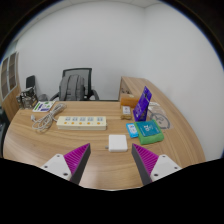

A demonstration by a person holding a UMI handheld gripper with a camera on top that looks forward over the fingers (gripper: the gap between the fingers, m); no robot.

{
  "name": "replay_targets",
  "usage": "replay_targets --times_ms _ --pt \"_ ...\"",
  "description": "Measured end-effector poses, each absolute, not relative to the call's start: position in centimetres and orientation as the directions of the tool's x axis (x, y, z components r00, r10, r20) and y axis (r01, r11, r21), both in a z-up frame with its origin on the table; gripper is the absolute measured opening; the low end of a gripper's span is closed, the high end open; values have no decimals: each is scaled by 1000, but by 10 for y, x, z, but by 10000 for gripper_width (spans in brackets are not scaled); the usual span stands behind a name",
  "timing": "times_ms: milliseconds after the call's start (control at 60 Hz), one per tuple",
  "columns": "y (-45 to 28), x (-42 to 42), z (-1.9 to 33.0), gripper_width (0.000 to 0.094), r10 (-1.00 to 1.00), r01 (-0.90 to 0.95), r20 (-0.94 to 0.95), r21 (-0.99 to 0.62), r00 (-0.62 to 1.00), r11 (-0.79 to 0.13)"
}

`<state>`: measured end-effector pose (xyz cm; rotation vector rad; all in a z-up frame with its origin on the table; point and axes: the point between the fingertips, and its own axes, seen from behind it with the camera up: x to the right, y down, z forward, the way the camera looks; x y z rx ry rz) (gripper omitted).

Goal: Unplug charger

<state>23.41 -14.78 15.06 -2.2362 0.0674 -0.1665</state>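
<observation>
A white power strip (81, 122) lies on the wooden table (60, 145), well beyond my fingers and to their left. A white square charger (118, 142) sits on the table just ahead of my fingers, closer to the right one. I cannot tell whether it is plugged into anything. My gripper (112, 165) is open and empty above the table's near part, its magenta pads (72, 160) spread wide.
A teal box (149, 133) and a blue item (133, 129) lie right of the charger, with a purple upright object (144, 103) behind them. A tangle of cables (42, 118) lies left of the strip. A black office chair (76, 84) stands behind the table.
</observation>
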Motion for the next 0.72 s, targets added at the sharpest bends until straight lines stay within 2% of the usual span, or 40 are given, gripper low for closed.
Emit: replay_targets --times_ms 133,283,517,717 --pt "-202 207 189 860 -167 -9 116 -797 979 -603" --pt "-255 177 213 861 -211 -17 134 -806 968 -591" --pt "-300 140 232 857 -218 15 174 -814 960 -581" --pt "-311 116 249 856 -216 10 158 -826 963 -563"
